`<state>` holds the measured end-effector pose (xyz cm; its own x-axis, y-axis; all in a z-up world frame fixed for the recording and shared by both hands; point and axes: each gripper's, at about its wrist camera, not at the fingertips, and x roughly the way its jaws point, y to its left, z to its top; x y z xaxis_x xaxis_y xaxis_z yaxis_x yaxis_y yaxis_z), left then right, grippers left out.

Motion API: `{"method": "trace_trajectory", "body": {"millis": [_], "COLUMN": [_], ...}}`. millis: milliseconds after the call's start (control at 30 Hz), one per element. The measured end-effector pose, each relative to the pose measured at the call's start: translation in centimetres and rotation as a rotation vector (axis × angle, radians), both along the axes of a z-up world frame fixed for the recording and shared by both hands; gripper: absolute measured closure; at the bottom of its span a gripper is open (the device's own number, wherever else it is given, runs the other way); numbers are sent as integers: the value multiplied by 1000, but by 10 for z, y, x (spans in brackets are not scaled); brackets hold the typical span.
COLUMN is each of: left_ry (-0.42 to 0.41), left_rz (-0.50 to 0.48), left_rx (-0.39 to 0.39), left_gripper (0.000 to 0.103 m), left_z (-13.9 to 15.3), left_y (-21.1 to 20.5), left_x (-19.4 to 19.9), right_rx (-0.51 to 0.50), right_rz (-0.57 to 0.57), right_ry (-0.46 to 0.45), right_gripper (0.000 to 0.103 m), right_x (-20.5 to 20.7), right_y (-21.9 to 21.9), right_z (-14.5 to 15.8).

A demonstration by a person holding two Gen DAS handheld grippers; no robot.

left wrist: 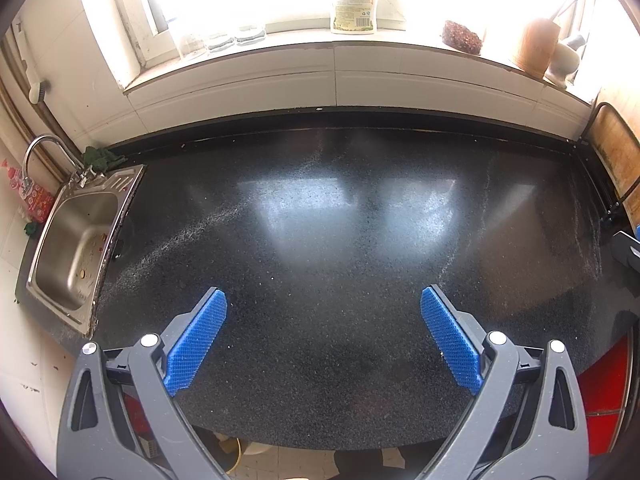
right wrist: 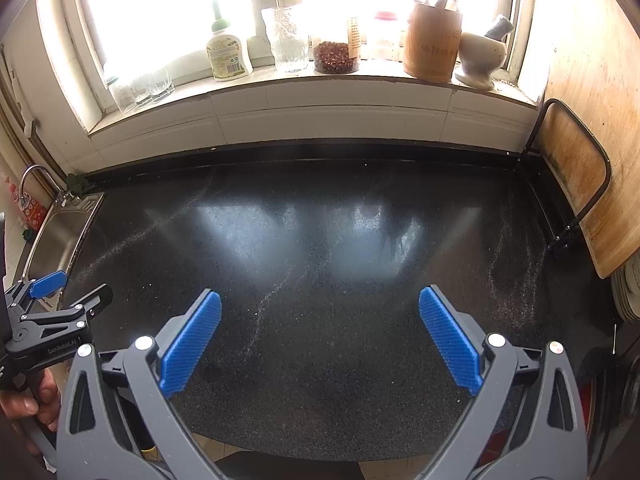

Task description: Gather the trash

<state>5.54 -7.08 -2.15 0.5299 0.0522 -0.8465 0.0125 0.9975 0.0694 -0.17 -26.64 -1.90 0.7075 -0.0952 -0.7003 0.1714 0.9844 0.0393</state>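
At the far left the sink (left wrist: 76, 248) holds small scraps, the only likely trash in view, well left of the left gripper (left wrist: 323, 334), which hangs wide and empty over the dark surface (left wrist: 320, 208). The right gripper (right wrist: 320, 334), also wide and empty, has nothing between its fingers. This looks like the searching step; next, one gripper must swing toward the sink.

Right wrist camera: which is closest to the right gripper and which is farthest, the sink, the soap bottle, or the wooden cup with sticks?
From the right gripper, in the right wrist view:
1. The sink, low on the left, set into the counter's edge.
2. The soap bottle, on the windowsill, left of middle.
3. The wooden cup, on the windowsill, to the right.
The bottle and cup are too close to call.
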Motion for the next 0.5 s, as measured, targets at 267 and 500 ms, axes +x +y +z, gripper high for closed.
{"method": "trace_trajectory", "body": {"millis": [267,500], "left_ry": [2,4], "left_rz": [2,2], "left_rx": [-1,-1], "left_gripper": [8,8], "left_z": [1,0], "left_y": [0,2], "left_x": [1,1], "right_rx": [0,1], "right_rz": [-2,-2], "right_ry": [4,8], "right_gripper": [7,7], "right_x": [-1,0], "right_y": [1,2], "right_z": [-1,-2]}}
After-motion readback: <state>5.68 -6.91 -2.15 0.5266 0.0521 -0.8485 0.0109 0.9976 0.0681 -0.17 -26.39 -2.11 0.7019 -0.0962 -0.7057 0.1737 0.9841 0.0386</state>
